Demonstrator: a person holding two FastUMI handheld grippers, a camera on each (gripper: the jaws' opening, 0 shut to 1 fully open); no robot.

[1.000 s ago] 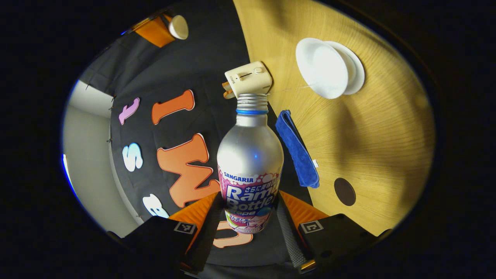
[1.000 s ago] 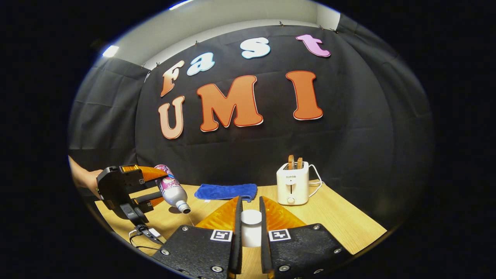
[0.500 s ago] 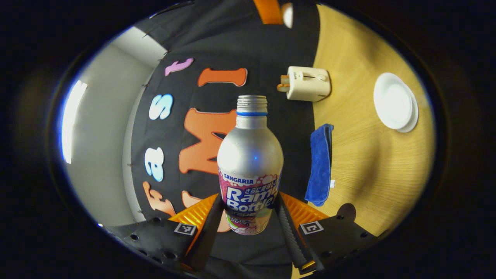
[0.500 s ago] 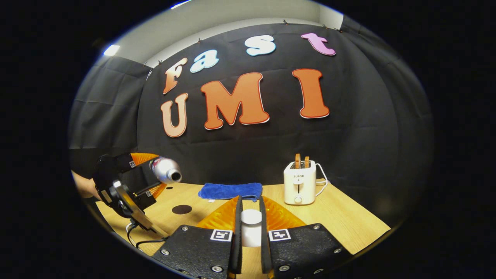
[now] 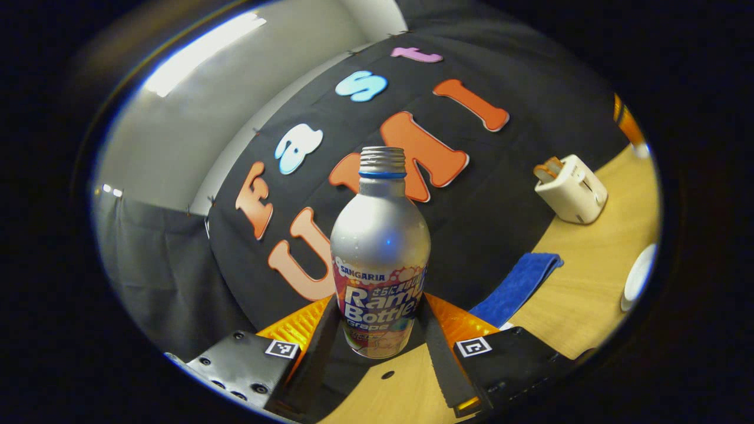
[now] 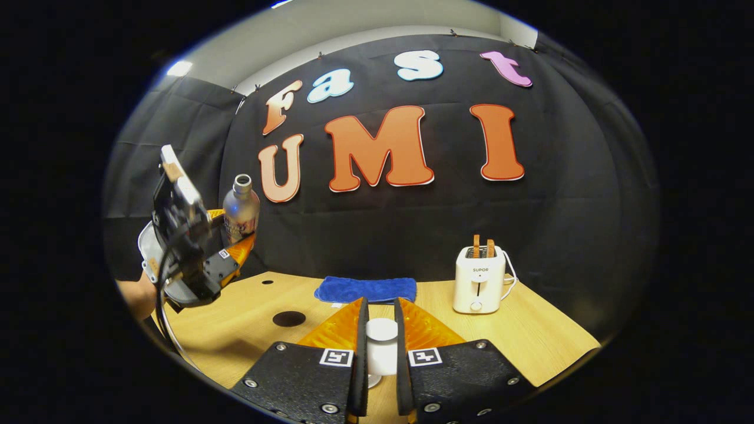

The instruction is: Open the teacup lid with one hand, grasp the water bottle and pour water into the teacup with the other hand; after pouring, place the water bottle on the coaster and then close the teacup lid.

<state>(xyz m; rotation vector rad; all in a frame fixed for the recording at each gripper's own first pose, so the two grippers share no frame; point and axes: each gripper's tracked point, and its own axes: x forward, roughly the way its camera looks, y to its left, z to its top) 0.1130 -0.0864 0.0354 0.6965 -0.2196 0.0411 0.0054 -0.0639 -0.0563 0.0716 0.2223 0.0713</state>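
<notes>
Water bottle (image 5: 380, 259) swung back from its pouring tilt to upright, pinched in left gripper (image 5: 377, 330), meaning pour finished, coaster (image 6: 288, 318) at ten o'clock next; right gripper (image 6: 382, 344) clamping teacup lid (image 6: 382, 330).

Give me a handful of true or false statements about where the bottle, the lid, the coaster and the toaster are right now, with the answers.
1. The left gripper holds the water bottle upright above the table. True.
2. The bottle stands on the coaster. False: the dark round coaster lies bare on the table, and the bottle is in the air beside it.
3. The right gripper is shut on the white teacup lid. True.
4. The bottle has its cap on. False: its threaded neck is open.
5. The blue cloth lies on top of the toaster. False: it lies flat on the table, apart from the toaster.
</notes>
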